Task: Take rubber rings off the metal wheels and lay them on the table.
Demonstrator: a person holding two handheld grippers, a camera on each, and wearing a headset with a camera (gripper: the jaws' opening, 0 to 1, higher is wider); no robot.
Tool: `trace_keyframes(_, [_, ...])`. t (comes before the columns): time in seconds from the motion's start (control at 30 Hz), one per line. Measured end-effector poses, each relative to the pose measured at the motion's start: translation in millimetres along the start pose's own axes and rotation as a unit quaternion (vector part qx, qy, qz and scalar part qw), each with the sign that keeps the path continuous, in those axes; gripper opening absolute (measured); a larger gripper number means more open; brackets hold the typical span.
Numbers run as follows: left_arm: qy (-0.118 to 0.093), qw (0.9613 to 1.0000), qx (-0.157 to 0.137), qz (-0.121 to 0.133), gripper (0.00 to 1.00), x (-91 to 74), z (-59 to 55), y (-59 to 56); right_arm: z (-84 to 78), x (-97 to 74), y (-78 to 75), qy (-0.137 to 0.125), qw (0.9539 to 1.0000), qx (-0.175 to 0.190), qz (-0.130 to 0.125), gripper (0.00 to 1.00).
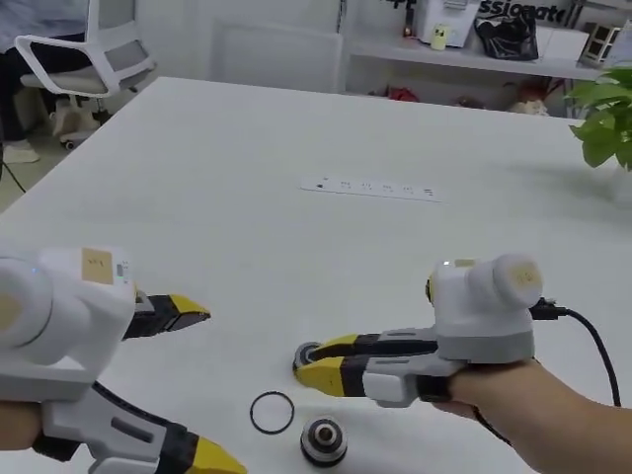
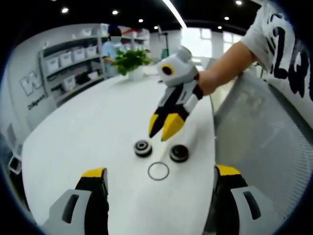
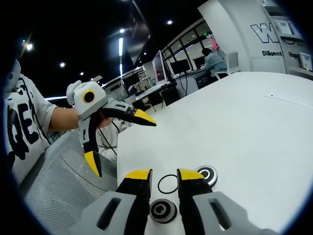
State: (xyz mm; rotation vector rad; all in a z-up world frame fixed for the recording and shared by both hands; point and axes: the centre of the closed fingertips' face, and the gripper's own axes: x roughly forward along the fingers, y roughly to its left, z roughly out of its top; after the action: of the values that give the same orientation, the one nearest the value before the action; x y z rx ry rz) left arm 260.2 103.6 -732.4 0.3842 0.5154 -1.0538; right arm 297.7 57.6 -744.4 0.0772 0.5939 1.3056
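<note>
Two metal wheels lie on the white table (image 1: 296, 148) near its front edge. One wheel (image 1: 308, 353) (image 2: 143, 148) (image 3: 208, 174) sits right at the tips of my right gripper (image 1: 299, 363) (image 2: 161, 134) (image 3: 164, 176), partly hidden behind them in the head view. The other wheel (image 1: 323, 440) (image 2: 179, 153) (image 3: 163, 210) lies closer to me. A loose black rubber ring (image 1: 272, 412) (image 2: 158, 171) (image 3: 167, 183) lies flat between the wheels and my left gripper (image 1: 225, 390) (image 2: 160, 172) (image 3: 126, 149). The right jaws are slightly apart and hold nothing. The left jaws are spread wide and hold nothing.
A white power strip (image 1: 367, 188) lies mid-table. A green plant (image 1: 602, 118) stands at the far right edge and an office chair (image 1: 84, 59) beyond the far left corner. Shelves with boxes (image 1: 494, 35) line the back wall.
</note>
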Motion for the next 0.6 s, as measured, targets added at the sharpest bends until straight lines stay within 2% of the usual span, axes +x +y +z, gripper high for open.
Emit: trace_keyframes(0.6, [-0.001, 0.9999, 0.004, -0.01, 0.89, 5.9, 5.6, -3.8, 2.7, -14.0, 0.1, -0.01, 0.9999, -0.003, -0.008, 0.2])
